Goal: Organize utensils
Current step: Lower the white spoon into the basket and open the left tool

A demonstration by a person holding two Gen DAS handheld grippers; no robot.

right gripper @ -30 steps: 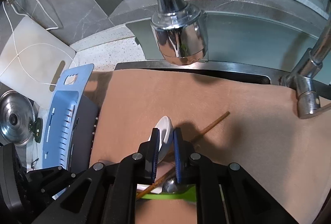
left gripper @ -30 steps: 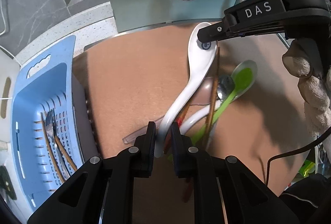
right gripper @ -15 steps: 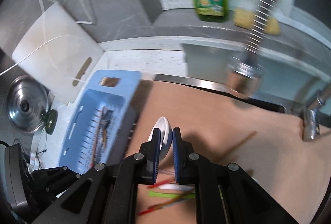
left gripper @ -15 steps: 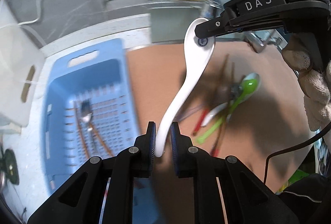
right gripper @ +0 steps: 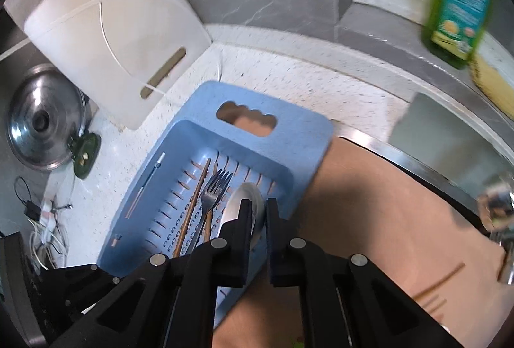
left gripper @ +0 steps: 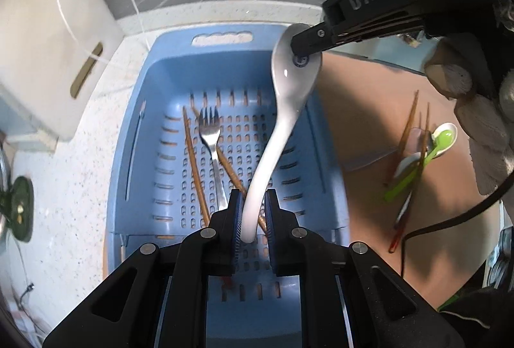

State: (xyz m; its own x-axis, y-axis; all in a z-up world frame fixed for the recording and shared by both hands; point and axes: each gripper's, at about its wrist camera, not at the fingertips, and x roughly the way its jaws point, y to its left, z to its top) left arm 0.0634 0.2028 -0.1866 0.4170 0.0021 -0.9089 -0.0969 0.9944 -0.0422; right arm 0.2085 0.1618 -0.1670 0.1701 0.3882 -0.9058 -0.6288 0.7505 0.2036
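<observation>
Above the blue basket (left gripper: pixel 144 110), both tools grip the white spoon (left gripper: pixel 282 123).

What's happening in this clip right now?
A person with a gripper in each hand holds one white ceramic spoon over the blue slotted basket. The left gripper is shut on its handle end; the right gripper pinches its bowl. A fork and wooden chopsticks already lie in the basket; a green spoon and other utensils remain on the tan mat.
</observation>
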